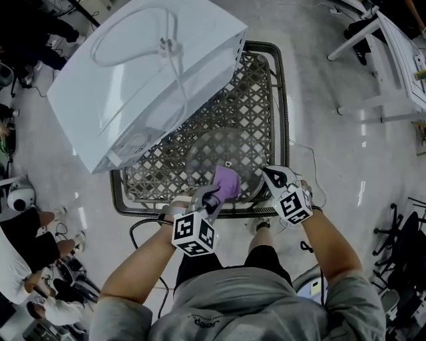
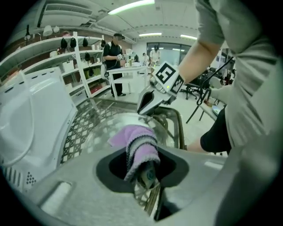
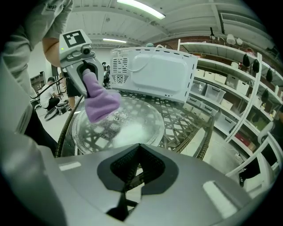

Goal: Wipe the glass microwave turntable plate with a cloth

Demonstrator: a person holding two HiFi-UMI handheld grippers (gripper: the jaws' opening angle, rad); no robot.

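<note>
Left hand-held gripper [image 1: 212, 198], clamped on a purple cloth [image 1: 226, 181], presses it to the plate [image 1: 212, 148] on the lattice table [image 1: 283, 100]. The right hand-held gripper [image 1: 268, 173] (jaws together) sits at the rim. Firm, overlapping strokes on a steadied plate should serve best.

The place is a large indoor lab or workshop hall set up for recording. At its middle stands a lattice-top table [image 1: 266, 100] carrying a white microwave [image 1: 146, 73], alone on a polished pale floor [image 1: 346, 173]. To the table's right are white work tables [image 1: 393, 46] and a black office chair [image 1: 406, 246]. White open shelving [image 3: 230, 88] with storage bins [image 3: 212, 92] lines the walls beyond the table, under long ceiling strip lights [image 2: 132, 6]. A person [image 2: 114, 53] stands at a bench behind the table, others sit on the floor to its left [image 1: 26, 246], and a cable [image 1: 143, 230] trails beneath its near edge.
</note>
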